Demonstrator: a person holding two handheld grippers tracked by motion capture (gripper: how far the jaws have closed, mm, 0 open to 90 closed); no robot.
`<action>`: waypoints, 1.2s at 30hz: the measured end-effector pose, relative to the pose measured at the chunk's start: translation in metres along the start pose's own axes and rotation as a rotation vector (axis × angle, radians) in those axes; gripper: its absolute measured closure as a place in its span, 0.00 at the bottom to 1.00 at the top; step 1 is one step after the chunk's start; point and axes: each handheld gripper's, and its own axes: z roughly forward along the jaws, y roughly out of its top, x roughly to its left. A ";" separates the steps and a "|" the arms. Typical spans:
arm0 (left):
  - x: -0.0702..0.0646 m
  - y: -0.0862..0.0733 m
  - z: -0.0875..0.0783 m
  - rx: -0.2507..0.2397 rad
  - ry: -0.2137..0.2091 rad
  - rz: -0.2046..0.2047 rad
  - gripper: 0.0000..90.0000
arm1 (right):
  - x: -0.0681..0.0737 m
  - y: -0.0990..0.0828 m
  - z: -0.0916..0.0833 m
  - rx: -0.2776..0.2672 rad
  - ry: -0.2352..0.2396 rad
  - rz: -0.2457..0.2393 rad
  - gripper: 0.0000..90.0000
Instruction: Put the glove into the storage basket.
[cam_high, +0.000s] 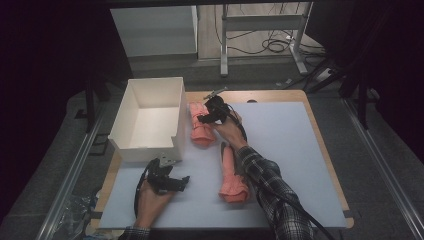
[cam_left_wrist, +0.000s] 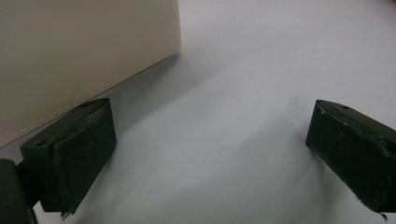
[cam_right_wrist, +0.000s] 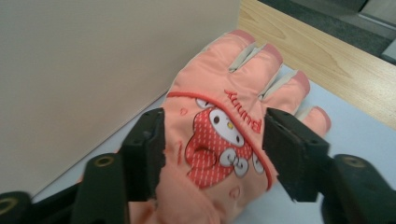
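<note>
A pale blue mat (cam_high: 285, 150) covers the wooden table (cam_high: 320, 135), leaving bare room on its right half. One open white rectangular box (cam_high: 147, 120) stands at the left edge. Two peach-pink padded gloves lie beside it: the far glove with a bunny motif (cam_right_wrist: 224, 135) just beside the box wall, the near glove (cam_high: 232, 175) mid-mat. The right gripper (cam_right_wrist: 212, 149) straddles the far glove, jaws apart, not clamped. The left gripper (cam_left_wrist: 210, 154) rests near the box, jaws wide and empty.
</note>
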 end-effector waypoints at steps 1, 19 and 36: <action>0.000 0.000 0.000 0.000 0.000 0.000 0.02 | 0.000 0.000 0.000 0.000 0.000 0.000 0.40; 0.000 0.000 0.000 -0.001 0.001 0.001 0.02 | 0.000 -0.004 0.025 0.124 -0.007 0.016 0.91; 0.000 0.000 0.000 0.001 0.003 0.005 0.02 | 0.002 0.008 -0.023 0.052 0.045 0.033 0.95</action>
